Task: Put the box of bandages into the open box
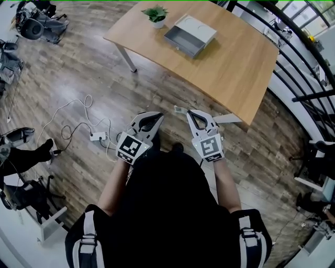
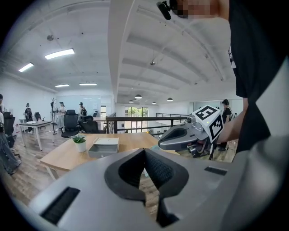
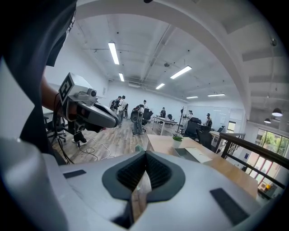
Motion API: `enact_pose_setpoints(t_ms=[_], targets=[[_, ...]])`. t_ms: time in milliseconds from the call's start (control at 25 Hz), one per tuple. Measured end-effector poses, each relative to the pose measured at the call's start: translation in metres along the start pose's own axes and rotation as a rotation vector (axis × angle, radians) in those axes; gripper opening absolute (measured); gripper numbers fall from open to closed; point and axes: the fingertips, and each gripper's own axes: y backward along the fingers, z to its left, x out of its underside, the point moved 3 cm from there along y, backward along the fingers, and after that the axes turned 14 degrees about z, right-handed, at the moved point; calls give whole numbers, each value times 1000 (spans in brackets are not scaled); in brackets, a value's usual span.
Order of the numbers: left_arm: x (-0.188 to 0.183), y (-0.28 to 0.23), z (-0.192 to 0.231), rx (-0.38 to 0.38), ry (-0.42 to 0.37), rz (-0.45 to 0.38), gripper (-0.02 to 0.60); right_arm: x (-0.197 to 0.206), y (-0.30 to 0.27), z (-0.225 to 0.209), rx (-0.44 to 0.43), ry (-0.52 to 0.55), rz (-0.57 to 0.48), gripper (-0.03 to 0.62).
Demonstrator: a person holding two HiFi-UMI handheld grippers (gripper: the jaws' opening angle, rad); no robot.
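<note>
1. The bandage box (image 1: 179,110) looks to us like the small pale-green thing at the tip of the right gripper (image 1: 189,112). Those jaws are pressed onto it. It juts out sideways toward the left gripper (image 1: 158,118), but it's too small for us to read its long axis.
2. The left gripper's jaws are closed on each other with nothing between them, just beside the right one and close to our body.
3. The open box (image 1: 180,47) lies straight ahead of both grippers, well apart from them. It sits on the table (image 1: 235,63) toward the far side, with its lid hinged back away from us.
4. The right hand carries the load and is no farther off than the left, so we judge this is its move: forward over the near table edge, then down into the tray.
5. A plant (image 1: 156,14) stands just left of the open box, so we'd keep right of it.
6. The tabletop near us is bare, the railing (image 1: 309,68) runs past on the right, and a cable (image 1: 78,123) lies on the floor to our left.
</note>
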Motion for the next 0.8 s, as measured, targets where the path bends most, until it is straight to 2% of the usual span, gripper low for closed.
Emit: enact_pose_setpoints(t_ms=[800], targets=[[-6,-5,69,30,5,-2,23,-38,-50,-19,74,-13,42,25]])
